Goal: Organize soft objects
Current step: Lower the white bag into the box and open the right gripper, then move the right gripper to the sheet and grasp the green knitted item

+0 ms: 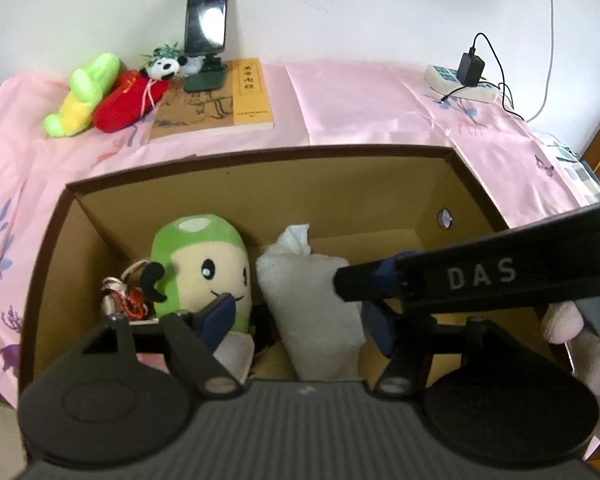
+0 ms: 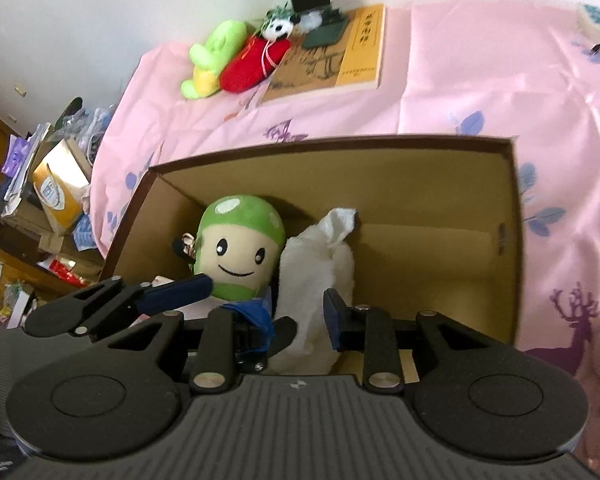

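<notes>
The limp white towel [image 2: 316, 280] in the box [image 1: 260, 160] squashes easily; grab mid-fold, where both hand-held grippers, left [image 1: 300, 320] and right [image 2: 296, 316], sit released around it.

Green mushroom plush [image 2: 236, 248] upright in box [image 2: 340, 142], white towel [image 2: 316, 272] touching; three plushies [image 1: 108, 92] outside.

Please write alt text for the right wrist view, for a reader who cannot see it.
The right gripper hangs over an open cardboard box on a pink cloth, its jaws either side of a white towel beside a green plush. More plush toys and a book lie beyond the box.
</notes>
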Motion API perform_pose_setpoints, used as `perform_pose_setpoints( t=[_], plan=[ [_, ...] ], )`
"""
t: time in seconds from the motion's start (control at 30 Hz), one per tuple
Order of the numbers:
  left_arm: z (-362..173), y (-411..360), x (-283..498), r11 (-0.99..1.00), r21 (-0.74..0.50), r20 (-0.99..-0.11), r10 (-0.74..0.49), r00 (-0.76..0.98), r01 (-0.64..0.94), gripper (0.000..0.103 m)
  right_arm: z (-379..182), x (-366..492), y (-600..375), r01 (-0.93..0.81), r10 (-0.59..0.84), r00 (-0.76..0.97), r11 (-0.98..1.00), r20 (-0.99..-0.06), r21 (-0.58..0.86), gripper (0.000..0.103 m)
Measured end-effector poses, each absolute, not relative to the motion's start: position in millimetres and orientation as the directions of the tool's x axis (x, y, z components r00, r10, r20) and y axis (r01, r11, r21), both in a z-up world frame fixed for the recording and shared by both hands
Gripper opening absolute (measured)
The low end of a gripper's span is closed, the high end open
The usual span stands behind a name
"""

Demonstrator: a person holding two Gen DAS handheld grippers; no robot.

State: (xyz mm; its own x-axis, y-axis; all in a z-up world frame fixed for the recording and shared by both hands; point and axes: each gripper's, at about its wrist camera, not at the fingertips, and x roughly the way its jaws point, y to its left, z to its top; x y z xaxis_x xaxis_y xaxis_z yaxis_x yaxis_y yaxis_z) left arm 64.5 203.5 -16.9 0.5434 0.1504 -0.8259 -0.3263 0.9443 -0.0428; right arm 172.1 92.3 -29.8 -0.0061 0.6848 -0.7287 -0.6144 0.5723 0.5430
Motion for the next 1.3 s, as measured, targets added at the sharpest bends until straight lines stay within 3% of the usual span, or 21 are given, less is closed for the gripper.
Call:
perform_pose_setpoints(
  t=[0.53,1.3],
  plan=[
    [17,187,42,0.873,0.039,-0.797,0.320,0.512,-0.486,0.077,-6,155,59,-0.621,0.671,0.136,0.631,-0.729,0.465,0.012],
    [37,135,32,0.789,0.089,-0.761,0.447,0.470,-0.607,0.077,12,138,-9,-0.637,0.636,0.312,0.692,-0.706,0.341,0.012]
  ],
)
